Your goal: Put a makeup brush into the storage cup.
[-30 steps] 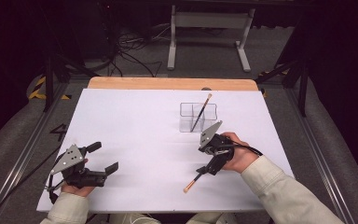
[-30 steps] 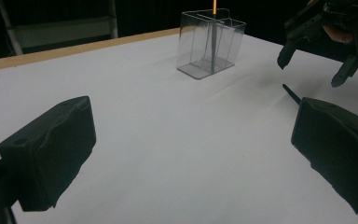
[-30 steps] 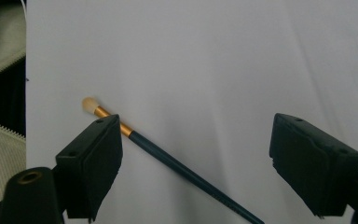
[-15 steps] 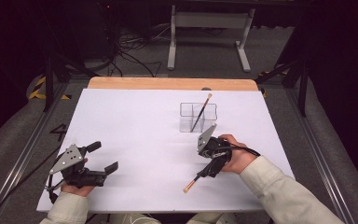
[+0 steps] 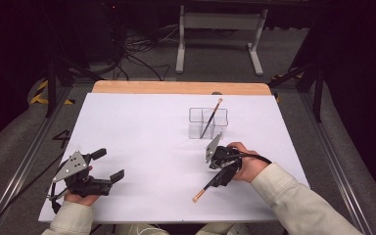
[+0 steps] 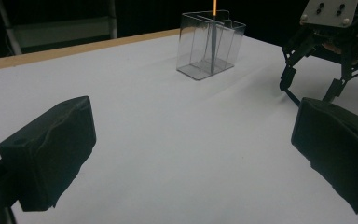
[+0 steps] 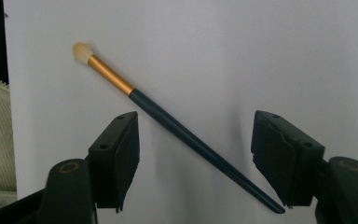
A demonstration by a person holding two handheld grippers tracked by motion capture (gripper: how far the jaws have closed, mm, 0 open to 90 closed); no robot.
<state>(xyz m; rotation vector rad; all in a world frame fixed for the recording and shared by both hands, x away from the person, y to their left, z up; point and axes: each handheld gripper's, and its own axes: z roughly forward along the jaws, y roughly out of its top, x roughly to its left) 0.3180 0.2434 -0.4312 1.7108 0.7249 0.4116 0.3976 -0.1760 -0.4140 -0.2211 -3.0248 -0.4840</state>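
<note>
Partly under the right hand-held gripper (image 5: 214,182), brush (image 5: 201,191) handle.

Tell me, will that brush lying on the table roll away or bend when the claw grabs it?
The makeup brush looks thin, straight and stiff, so it probably won't bend. Its round handle could roll or slip on the smooth white table. The right claw has just been closing around it without touching yet. It's likely very light.

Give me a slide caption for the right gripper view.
Right gripper, jaws closing, straddles the brush lying on the white table.
</note>
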